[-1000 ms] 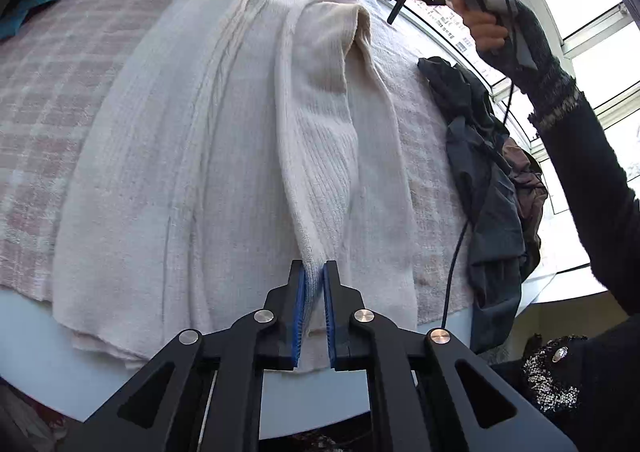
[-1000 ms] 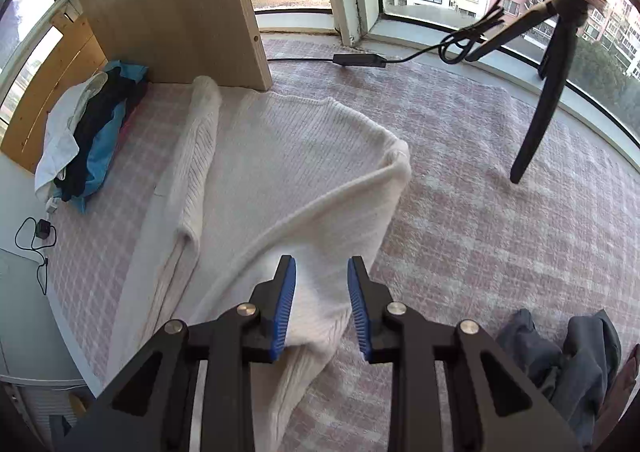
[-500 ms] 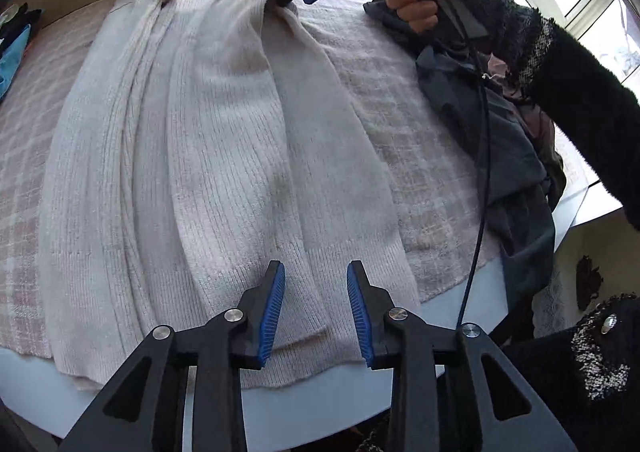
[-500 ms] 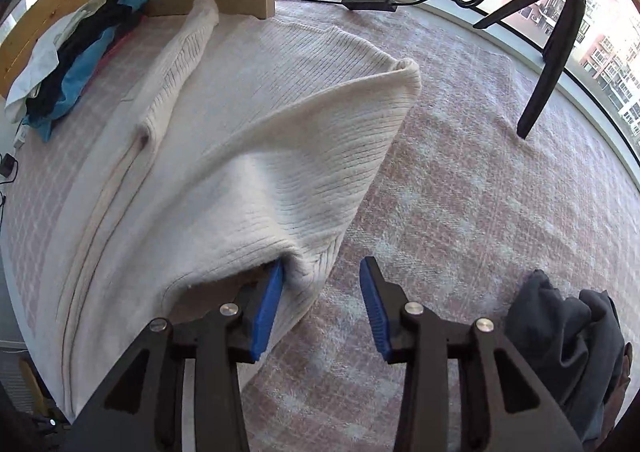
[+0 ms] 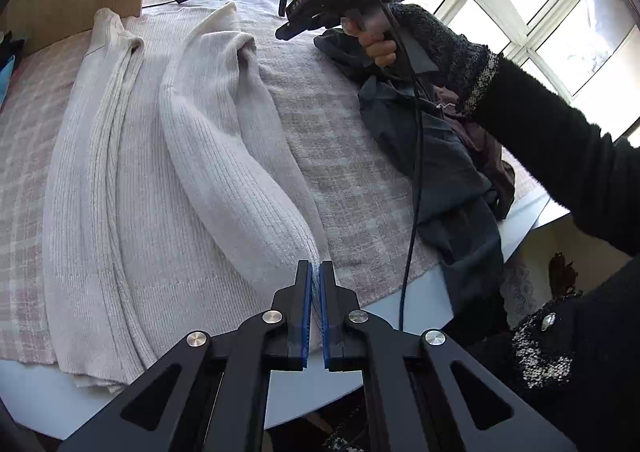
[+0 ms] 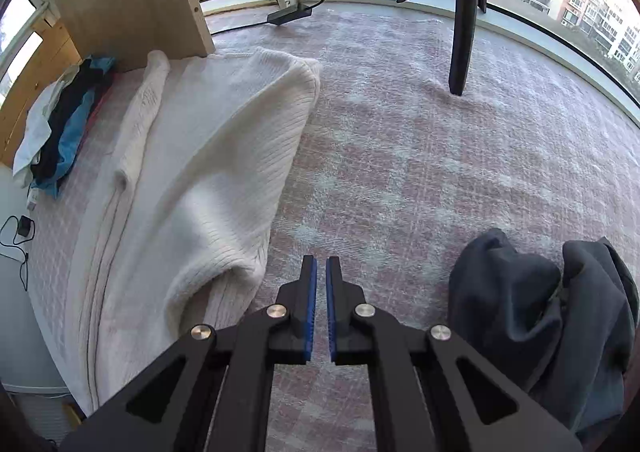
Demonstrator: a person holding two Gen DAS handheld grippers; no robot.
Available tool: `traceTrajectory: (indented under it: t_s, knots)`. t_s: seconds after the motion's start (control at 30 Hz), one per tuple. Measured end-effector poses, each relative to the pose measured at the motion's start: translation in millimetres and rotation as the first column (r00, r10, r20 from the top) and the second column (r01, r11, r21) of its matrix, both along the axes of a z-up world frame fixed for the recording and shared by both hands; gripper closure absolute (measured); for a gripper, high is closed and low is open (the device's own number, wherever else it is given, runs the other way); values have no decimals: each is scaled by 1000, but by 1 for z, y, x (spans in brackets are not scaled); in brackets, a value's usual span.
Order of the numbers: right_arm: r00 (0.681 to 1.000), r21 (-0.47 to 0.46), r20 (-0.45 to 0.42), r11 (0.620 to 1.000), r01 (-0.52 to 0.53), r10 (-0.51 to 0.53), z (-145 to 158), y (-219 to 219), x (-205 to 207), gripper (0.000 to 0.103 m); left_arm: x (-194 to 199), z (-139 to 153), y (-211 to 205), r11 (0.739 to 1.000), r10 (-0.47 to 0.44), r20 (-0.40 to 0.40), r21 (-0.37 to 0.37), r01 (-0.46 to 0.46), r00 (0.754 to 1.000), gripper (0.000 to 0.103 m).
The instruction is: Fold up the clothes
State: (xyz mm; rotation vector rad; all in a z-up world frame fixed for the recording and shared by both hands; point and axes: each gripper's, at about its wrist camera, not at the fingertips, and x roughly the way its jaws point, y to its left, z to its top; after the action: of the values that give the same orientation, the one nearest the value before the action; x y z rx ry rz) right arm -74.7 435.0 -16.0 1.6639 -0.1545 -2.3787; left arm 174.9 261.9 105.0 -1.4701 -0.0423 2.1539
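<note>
Two black grippers with blue pads have just closed. Nearest, the left gripper (image 5: 315, 272) pinches the hem edge of the cream ribbed knit sweater (image 5: 168, 171), lifting a fold of it off the pink checked blanket (image 5: 340, 155) where the rest lies flat. The right gripper (image 6: 321, 268), jaws together with nothing between them, hangs over bare blanket just beside the sweater's folded sleeve. Farther right lies a crumpled dark grey garment (image 6: 532, 312); beyond stands a black tripod (image 6: 460, 35).

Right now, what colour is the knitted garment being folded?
Cream, in a ribbed knit: the sweater shows best in the left wrist view.
</note>
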Motion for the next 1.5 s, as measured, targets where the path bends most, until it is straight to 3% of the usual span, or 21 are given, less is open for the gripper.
traceTrajectory:
  t_s: [0.03,0.07,0.1,0.17,0.33,0.4,0.47,0.6,0.73,0.87,0.9,0.93,1.03,1.13,1.27,1.37,1.5]
  knots:
    - [999,-29,-3,999,-33,33,2,-2,4,96,-1,-4,-1,1000,4,9,-9,-4,1000,100]
    - [997,-41,-13,997,-72,71,4,-8,8,88,-1,-7,-4,1000,12,21,-11,-12,1000,100]
    - [994,-19,-31,994,-109,109,7,-19,14,73,-2,-11,-6,1000,20,33,-13,-20,999,100]
    - [983,52,-60,984,-168,171,8,-39,22,60,-4,-13,-12,999,36,38,-19,-35,999,100]
    - [967,251,-95,946,-205,235,-7,-77,14,60,-4,-8,-18,999,40,22,-27,-40,999,100]
    - [965,287,-78,933,-217,249,-16,-79,4,60,-3,-4,-21,998,51,12,-24,-51,999,100]
    - [965,252,-52,938,-237,258,-20,-73,-1,60,-3,2,-29,997,74,2,-19,-74,997,100]
    - [956,55,-23,955,-292,293,-11,-54,9,59,-3,11,-50,991,136,-15,-6,-137,991,100]
    - [949,162,-42,940,-301,312,-13,-55,13,59,-6,13,-62,986,164,-21,-11,-164,986,100]
    - [954,186,-38,941,-284,296,-24,-64,0,62,-5,13,-60,987,155,-25,-30,-156,988,100]
    - [956,190,-39,941,-278,291,-27,-66,-4,81,-5,13,-58,988,152,-24,-35,-153,988,100]
    - [960,183,-39,946,-268,279,-27,-65,-6,92,-4,13,-55,989,143,-21,-35,-144,989,100]
    - [974,118,-42,969,-216,222,-21,-53,-9,93,7,15,-37,996,89,-22,-16,-90,996,100]
    - [993,-30,15,992,-121,121,-26,-17,-19,94,16,-4,-3,1000,-5,10,-27,6,1000,99]
    - [997,-88,71,996,-19,25,-36,5,-24,93,24,-17,19,998,-65,64,-8,66,996,92]
    - [992,-162,125,986,28,-7,-37,10,-25,93,21,-4,-7,1000,27,23,-11,-27,999,78]
    - [976,-313,208,940,134,-69,-40,27,-21,91,6,-21,-34,983,171,53,-78,-166,984,78]
